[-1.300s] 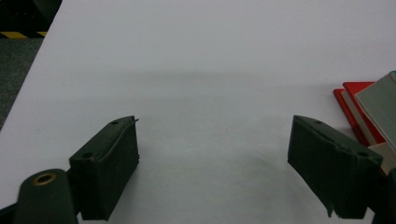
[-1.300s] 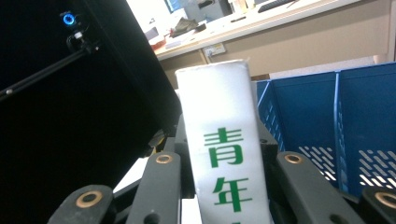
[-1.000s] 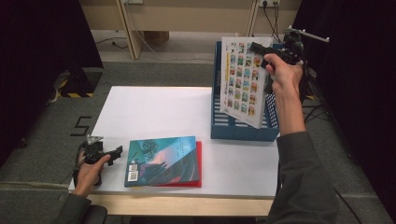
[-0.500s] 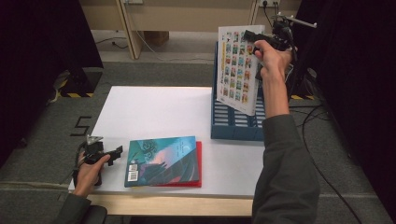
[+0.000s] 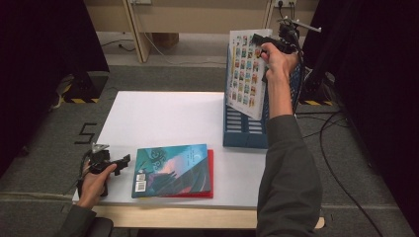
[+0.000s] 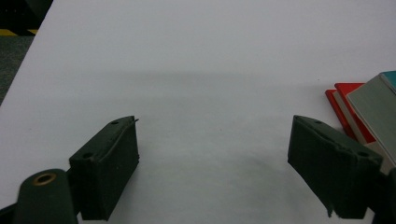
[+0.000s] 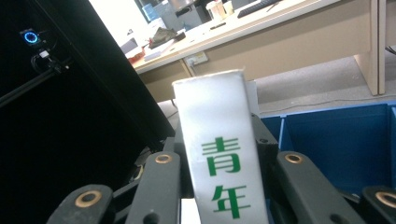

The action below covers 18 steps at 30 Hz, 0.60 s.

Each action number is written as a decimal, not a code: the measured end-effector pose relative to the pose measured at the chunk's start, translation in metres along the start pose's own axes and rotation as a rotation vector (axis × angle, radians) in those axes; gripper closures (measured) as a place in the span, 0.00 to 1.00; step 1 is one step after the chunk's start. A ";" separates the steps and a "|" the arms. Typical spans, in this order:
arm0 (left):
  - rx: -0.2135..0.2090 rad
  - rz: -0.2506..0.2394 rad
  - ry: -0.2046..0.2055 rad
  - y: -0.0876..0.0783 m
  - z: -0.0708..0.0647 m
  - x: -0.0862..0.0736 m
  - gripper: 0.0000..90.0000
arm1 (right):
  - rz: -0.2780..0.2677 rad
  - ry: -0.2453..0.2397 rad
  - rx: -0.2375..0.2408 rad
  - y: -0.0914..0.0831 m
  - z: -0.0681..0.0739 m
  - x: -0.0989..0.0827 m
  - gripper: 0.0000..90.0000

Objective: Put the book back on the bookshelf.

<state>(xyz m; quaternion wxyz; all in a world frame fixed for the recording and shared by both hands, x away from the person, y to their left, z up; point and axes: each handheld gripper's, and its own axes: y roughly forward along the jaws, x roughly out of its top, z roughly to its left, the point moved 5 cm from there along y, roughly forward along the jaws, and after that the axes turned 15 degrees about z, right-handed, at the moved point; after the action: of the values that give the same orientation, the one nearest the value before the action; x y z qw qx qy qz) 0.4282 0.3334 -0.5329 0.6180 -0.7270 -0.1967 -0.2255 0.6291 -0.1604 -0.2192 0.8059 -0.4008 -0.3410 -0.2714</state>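
Matte white table [image 5: 158, 118]; flat glossy book [image 5: 244, 74] over ribbed blue rack [image 5: 244, 133].

A white table [image 5: 163, 118] stands on grey carpet [image 5: 163, 76]. At twelve o'clock is a long wooden desk [image 5: 197, 17]. Black curtains [image 5: 44, 44] hang at nine and three o'clock. Cables [image 5: 341, 177] lie at three o'clock.

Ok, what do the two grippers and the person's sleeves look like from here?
Both grippers are black. The left gripper has two blocky, matte black jaws with small screw holes, a brass-ringed pivot, a grey three-cornered plate on top and a dark cable trailing off. The right gripper shows black linkage bars with brass-ringed pivots, with thin rods sticking out above it. Both sleeves are dark grey and long.
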 end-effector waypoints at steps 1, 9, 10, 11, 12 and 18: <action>-0.002 0.000 -0.001 0.000 0.000 0.000 0.18 | -0.002 -0.011 -0.003 0.001 0.000 0.000 0.80; -0.003 -0.008 -0.002 0.000 -0.002 0.000 0.17 | -0.017 -0.009 0.010 0.005 0.000 -0.014 0.79; -0.003 -0.008 -0.002 0.000 -0.002 0.000 0.17 | -0.020 -0.012 0.009 0.006 0.000 -0.015 0.79; -0.002 -0.009 -0.002 0.000 -0.001 0.000 0.18 | -0.022 -0.015 0.009 0.006 0.000 -0.017 0.79; -0.002 -0.008 -0.001 0.000 -0.001 0.000 0.17 | -0.025 -0.018 0.010 0.006 0.000 -0.019 0.79; -0.001 -0.005 0.001 0.000 -0.002 0.000 0.18 | -0.029 -0.024 0.008 0.010 -0.004 -0.031 0.78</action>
<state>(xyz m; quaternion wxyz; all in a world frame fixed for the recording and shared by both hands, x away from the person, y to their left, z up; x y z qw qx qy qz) 0.4281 0.3317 -0.5324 0.6173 -0.7266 -0.1980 -0.2275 0.6185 -0.1530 -0.2491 0.7993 -0.3957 -0.3575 -0.2770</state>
